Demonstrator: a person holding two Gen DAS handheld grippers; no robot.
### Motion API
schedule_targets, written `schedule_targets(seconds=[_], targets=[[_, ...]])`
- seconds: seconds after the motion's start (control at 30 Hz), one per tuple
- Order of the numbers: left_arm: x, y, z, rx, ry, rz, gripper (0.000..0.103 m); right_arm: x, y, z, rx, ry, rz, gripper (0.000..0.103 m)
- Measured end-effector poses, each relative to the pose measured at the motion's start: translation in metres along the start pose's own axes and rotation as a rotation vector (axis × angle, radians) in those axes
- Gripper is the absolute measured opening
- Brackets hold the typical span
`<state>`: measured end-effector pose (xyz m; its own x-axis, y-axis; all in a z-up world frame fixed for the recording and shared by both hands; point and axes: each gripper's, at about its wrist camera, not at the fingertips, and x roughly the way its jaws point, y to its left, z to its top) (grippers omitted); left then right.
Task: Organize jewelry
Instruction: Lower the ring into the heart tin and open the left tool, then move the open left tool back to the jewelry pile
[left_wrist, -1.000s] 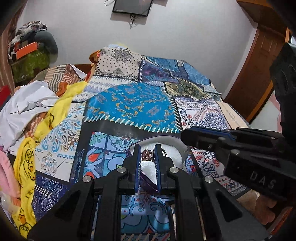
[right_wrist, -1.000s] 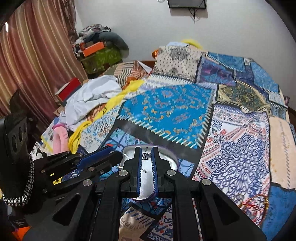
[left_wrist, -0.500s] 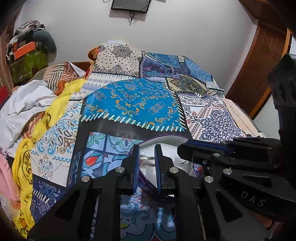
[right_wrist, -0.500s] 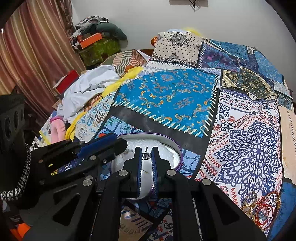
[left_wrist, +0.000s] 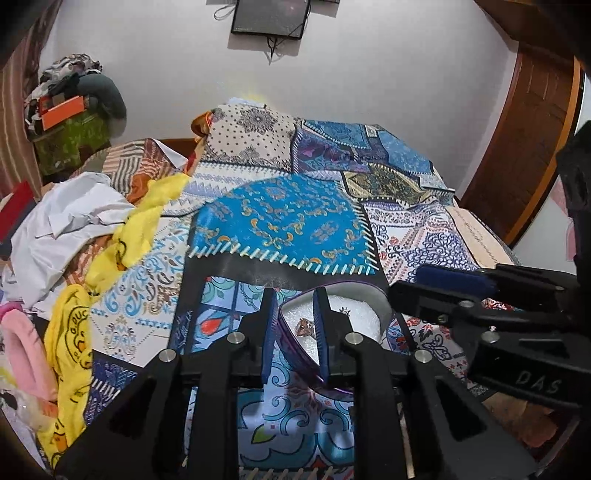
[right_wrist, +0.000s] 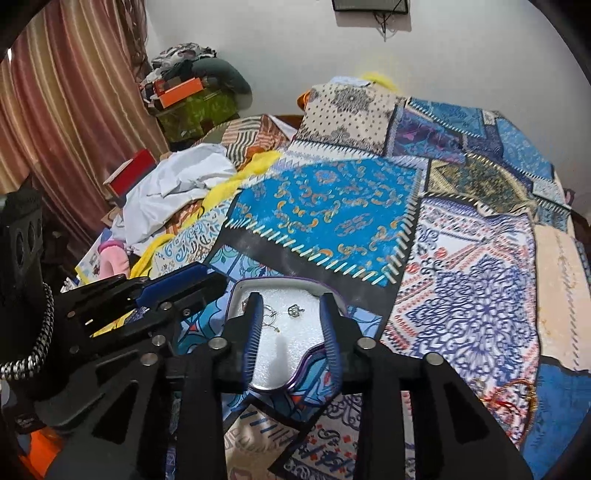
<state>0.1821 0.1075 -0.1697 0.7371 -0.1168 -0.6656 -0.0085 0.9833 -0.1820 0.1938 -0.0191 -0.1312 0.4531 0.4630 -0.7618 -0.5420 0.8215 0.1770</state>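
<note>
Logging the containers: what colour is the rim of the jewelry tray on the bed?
Purple rim on the white foam-lined jewelry tray; clearest in the right wrist view.

I am reading "DAS" in raised letters on the black body of the right gripper (left_wrist: 443, 291), low at the right edge of the left wrist view. I am also making out "G.DUC" in dark curved lettering, part of a round printed emblem on the yellow cloth (left_wrist: 72, 343) lying at the left of the same view; the remaining letters of that emblem are folding out of sight. I am finding no other legible text, number or sign in either view.
</note>
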Motion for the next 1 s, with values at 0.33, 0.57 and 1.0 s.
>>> schedule_targets(seconds=[0.33,0.57,1.0], targets=[[-0.041,-0.021,0.011,0.035,-0.075,0.017,0.027,-0.046,-0.005,0.001,-0.001,-0.093,-0.043,0.033],[-0.068,-0.049,0.018,0.069,-0.135,0.010,0.035,-0.081,-0.016,-0.005,0.001,-0.156,-0.088,0.033],[-0.059,-0.115,0.023,0.125,-0.113,-0.039,0.039,-0.136,-0.077,-0.029,0.100,-0.254,-0.174,0.045]])
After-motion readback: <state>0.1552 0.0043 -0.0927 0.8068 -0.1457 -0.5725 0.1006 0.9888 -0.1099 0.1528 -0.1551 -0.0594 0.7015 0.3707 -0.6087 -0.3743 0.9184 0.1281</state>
